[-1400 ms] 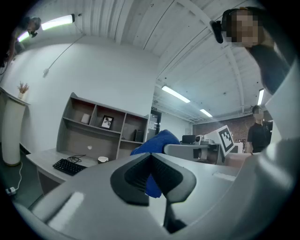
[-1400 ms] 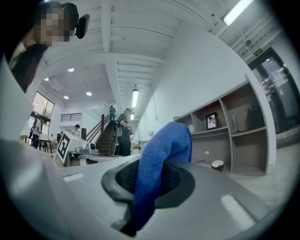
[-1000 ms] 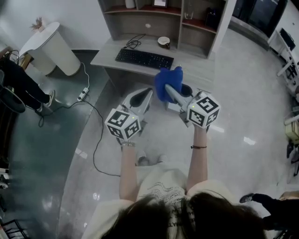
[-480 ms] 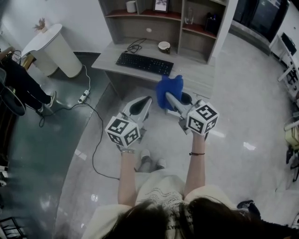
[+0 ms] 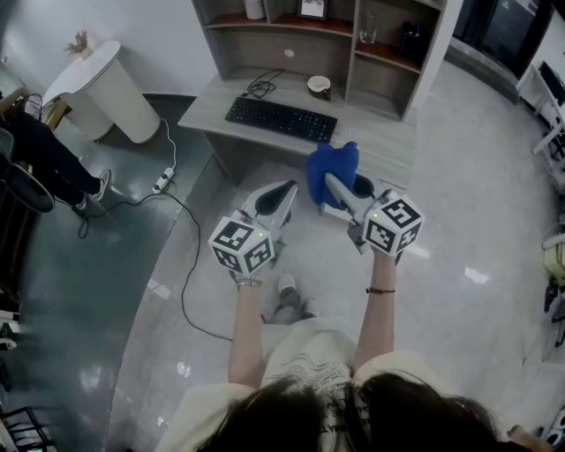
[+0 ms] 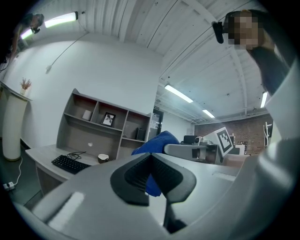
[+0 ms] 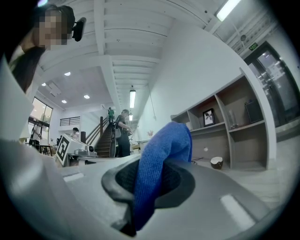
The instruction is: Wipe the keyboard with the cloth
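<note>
A black keyboard (image 5: 280, 118) lies on the grey desk (image 5: 380, 141) ahead of me, also small at the left of the left gripper view as the keyboard (image 6: 70, 164). My right gripper (image 5: 334, 187) is shut on a blue cloth (image 5: 331, 169), held up in the air short of the desk's front edge; the cloth (image 7: 159, 168) bulges out between its jaws. My left gripper (image 5: 284, 194) is shut with nothing in it, level with the right one and to its left. The cloth (image 6: 157, 143) shows behind its jaws.
A small cup (image 5: 318, 86) stands on the desk behind the keyboard, next to a coiled cable (image 5: 258, 86). Shelves (image 5: 300, 22) rise at the desk's back. A white round stand (image 5: 97, 88) and a floor power strip (image 5: 161, 179) lie to the left. People stand in the background of the right gripper view.
Both grippers and the cloth have held their pose while I stepped a little closer to the desk; the desk sits slightly lower in view.
</note>
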Available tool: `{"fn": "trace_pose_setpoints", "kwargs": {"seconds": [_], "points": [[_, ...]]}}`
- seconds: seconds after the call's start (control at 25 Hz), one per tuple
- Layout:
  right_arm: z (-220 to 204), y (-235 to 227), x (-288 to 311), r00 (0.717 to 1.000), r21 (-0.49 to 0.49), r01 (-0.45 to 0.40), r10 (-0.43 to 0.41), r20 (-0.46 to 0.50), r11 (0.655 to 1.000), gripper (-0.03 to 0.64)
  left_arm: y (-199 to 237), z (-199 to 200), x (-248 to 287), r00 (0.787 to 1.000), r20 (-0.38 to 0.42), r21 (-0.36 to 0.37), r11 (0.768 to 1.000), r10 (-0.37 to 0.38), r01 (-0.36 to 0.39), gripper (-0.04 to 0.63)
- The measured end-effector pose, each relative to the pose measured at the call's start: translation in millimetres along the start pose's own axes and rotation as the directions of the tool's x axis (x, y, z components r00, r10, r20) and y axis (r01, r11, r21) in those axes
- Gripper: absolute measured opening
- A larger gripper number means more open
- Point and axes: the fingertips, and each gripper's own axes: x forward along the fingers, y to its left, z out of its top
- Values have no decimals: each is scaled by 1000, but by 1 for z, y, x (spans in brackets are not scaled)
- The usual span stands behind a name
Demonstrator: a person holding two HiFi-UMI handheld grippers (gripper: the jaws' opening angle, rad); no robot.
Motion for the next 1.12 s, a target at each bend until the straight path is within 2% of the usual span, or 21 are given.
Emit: {"fn": "trace_pose_setpoints", "kwargs": {"seconds": [1.12], "points": [[-18,-75,106,996,33,71,-69,-58,997,58,120,-5,73,996,-38,-49,996,-79,77,5]]}}
